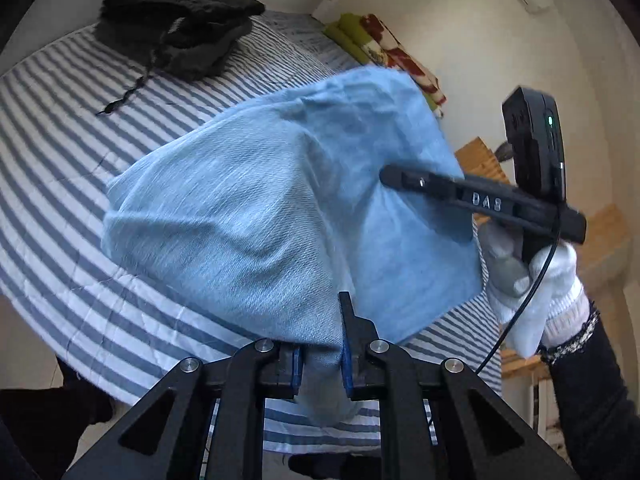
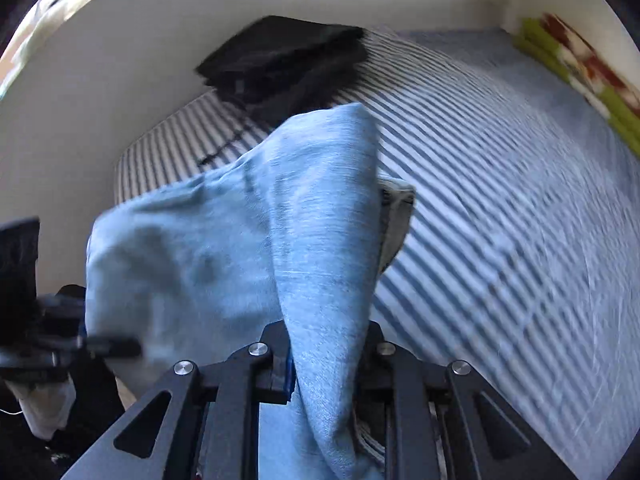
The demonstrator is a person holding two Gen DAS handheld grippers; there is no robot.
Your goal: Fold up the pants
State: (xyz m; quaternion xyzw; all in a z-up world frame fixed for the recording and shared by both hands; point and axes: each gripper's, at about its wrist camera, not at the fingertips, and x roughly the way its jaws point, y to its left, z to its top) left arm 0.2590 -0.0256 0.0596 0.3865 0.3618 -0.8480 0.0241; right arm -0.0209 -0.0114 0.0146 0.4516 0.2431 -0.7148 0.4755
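Pants, light blue woven cotton (image 1: 256, 200): lifted clear of the bed in a bunched drape, gathered at two points and hanging between them over the striped bedcover.

Left hand-held gripper, black with blue pads (image 1: 322, 356): jaws drawn close, pinching a gathered fold of the blue fabric, which spills down between its fingers.

Right hand-held gripper, black, marked with pale lettering (image 1: 390, 178): seen from the left wrist view reaching in from the right, tip buried in the cloth; in its own view (image 2: 324, 360) the jaws are pressed onto a thick ridge of the same fabric.

White knitted glove (image 1: 536, 280): worn on the person's hand carrying the right gripper, dark sleeve behind it.

Bed with blue-and-white striped cover (image 1: 80, 152): lies under the pants.

Stack of folded black garments (image 1: 180, 28): rests on the far end of the bed, a dark cord trailing from it.

Green, white and red patterned cloth (image 1: 384, 52): lies along the wall edge of the bed.

Containers: none discernible.
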